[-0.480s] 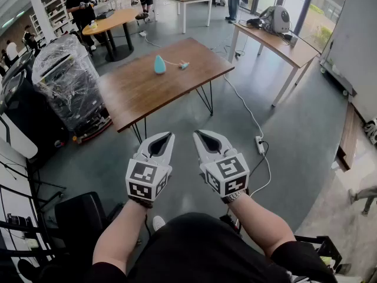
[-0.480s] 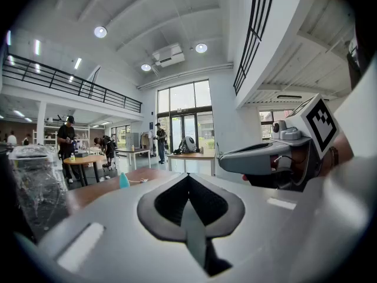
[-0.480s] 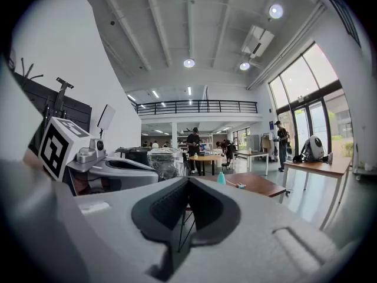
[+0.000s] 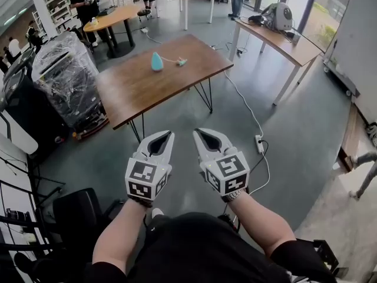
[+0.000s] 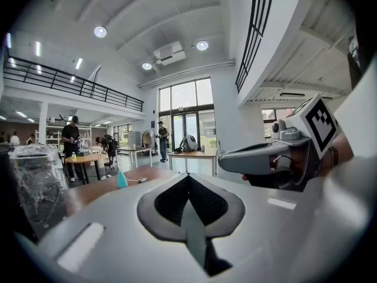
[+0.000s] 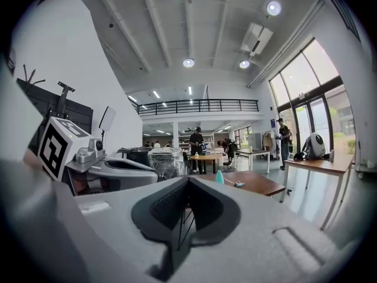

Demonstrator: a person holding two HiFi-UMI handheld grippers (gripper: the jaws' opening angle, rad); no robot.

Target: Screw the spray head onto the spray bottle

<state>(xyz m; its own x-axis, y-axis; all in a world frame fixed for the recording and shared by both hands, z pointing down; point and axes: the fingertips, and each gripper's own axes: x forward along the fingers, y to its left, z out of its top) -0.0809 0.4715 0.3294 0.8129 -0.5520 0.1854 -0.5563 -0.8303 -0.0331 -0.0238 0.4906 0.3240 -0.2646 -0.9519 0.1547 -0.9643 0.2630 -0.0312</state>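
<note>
Spray bottle (image 4: 156, 62) left of spray head (image 4: 183, 62) — both on table (image 4: 150, 93)

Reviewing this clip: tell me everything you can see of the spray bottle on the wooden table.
The spray bottle is a small, pale teal thing shaped like a teardrop, wide at the base and narrowing to the top. It looks like plastic. It stands upright towards the far side of the brown wooden table, with no head on it. The spray head lies apart to its right, and a thin pale tube runs from it towards the bottle. Whether the tube touches the bottle is too small to tell.
</note>
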